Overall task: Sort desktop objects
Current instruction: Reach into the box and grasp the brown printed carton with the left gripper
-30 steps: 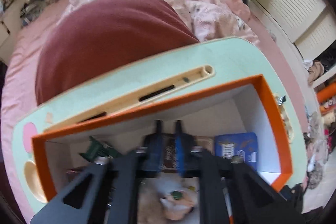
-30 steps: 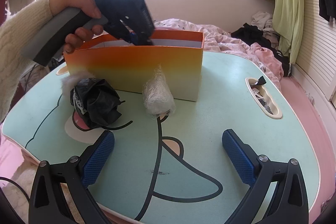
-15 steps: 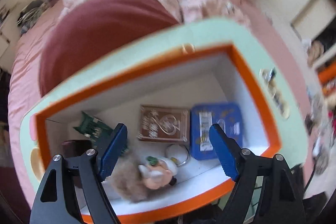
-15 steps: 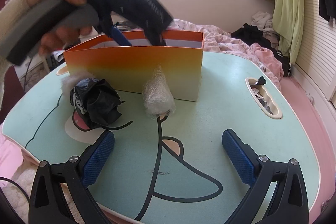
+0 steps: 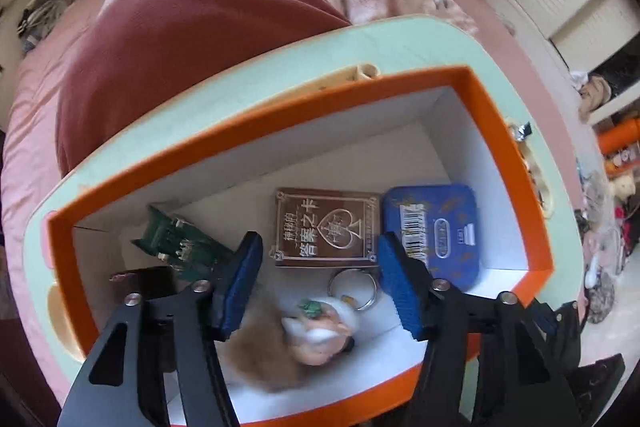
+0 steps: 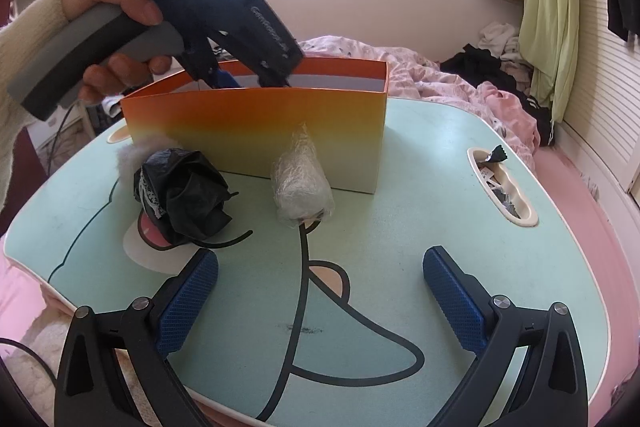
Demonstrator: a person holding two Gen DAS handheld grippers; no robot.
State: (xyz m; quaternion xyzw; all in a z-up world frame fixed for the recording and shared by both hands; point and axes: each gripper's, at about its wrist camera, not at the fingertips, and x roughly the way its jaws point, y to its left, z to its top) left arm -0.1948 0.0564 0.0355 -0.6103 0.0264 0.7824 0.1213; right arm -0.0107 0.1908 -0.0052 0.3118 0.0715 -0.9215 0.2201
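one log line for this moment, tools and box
left tool: over orange box, jaws closing, empty | right tool: open, empty, above table | black bag: outside box

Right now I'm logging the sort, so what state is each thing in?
Orange box: open-topped, upright on the table.
Card box: flat in the orange box.
Blue tin: shut, flat beside it.
Left gripper: closing, nothing between its jaws.
Right gripper: open, empty.
Black bag: crumpled, on the table.
Plastic-wrapped bundle: wrapped, on the table.
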